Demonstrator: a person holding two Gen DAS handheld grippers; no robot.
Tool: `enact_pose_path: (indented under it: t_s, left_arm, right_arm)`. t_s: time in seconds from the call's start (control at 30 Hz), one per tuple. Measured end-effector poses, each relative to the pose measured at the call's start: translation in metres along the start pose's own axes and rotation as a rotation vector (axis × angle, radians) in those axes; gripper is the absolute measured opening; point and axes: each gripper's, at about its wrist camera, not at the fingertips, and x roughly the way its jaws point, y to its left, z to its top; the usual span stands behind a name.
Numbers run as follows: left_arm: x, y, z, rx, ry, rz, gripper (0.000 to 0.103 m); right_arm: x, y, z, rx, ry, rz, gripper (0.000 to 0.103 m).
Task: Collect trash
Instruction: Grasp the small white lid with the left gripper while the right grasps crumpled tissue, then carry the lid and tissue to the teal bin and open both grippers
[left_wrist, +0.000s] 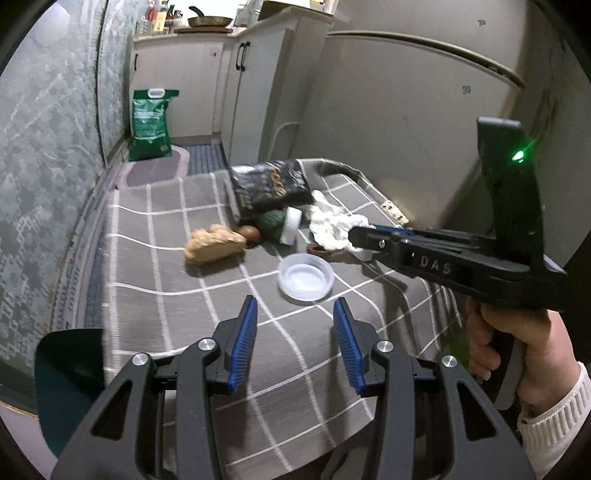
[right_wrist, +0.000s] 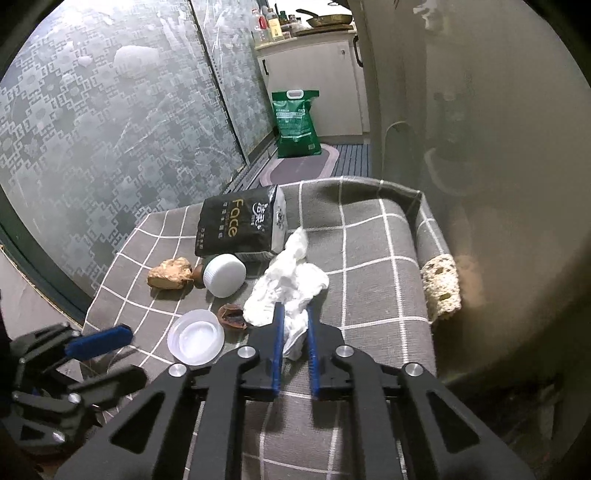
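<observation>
Barely begun, by the look of it. Nearest the left wrist camera, the left claw (left_wrist: 294, 345) hangs above the checked cloth of the desk (left_wrist: 155, 280), jaws standing about halfway apart with nothing between the blue pads; no trash taken on this side yet.

Just beyond it lies a clear plastic lid (left_wrist: 306, 277), flat on the cloth, untouched. Beside the lid, a dark nutshell half (right_wrist: 232, 316), hollow side up.

Right claw (right_wrist: 294, 341): jaws closed down on the near tail of the crumpled white tissue (right_wrist: 288, 288). Pads pinch the paper from both sides. The bulk of the wad rests on the cloth ahead of the fingertips, so I judge it gripped but not lifted. From the left view the same claw reaches in from the right, a hand (left_wrist: 517, 354) in a white cuff on the handle.

Further back: a brown crumpled paper lump (left_wrist: 214, 243), a small brown round thing against it (cannot tell what), and a green bottle with a white cap (right_wrist: 225, 275) lying on its side. Behind these, a black tissue pack (right_wrist: 240, 225), possibly not trash at all.

No bin or bag for the trash shows in either view. Judgement: first piece in hand, lid, shell, paper lump and perhaps the bottle are left to collect.
</observation>
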Motion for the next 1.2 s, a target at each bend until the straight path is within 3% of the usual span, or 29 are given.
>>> enact_pose_path:
  t_s: [0.13,0.43,0.6,0.77,0.9,0.93,1.2]
  left_arm:
    - [0.012,-0.010,-0.002,0.020,0.014,0.003,0.054]
    - [0.026,-0.015,0.006,-0.018,0.001,0.055,0.055]
    - [0.035,-0.018,0.010,-0.038,-0.013,0.069,0.061]
    - [0.045,-0.026,0.015,-0.043,-0.033,0.148,0.058]
    - [0.047,-0.025,0.016,-0.053,-0.045,0.193,0.047]
    - [0.047,-0.024,0.016,-0.060,-0.046,0.198,0.042]
    - [0.032,-0.004,0.016,-0.109,-0.061,0.171,0.042]
  right_arm:
    - [-0.013,-0.002,0.003,0.001,-0.031,0.004,0.010]
    - [-0.037,-0.010,0.003,0.004,-0.067,0.015,0.010]
    - [-0.050,-0.011,0.003,0.002,-0.086,0.013,0.010]
    - [-0.062,-0.003,0.005,-0.024,-0.107,0.003,0.010]
    - [-0.072,0.004,0.011,-0.029,-0.124,0.016,0.010]
    - [-0.073,0.006,0.011,-0.035,-0.125,0.015,0.010]
    - [-0.067,0.024,0.017,-0.049,-0.116,0.022,0.010]
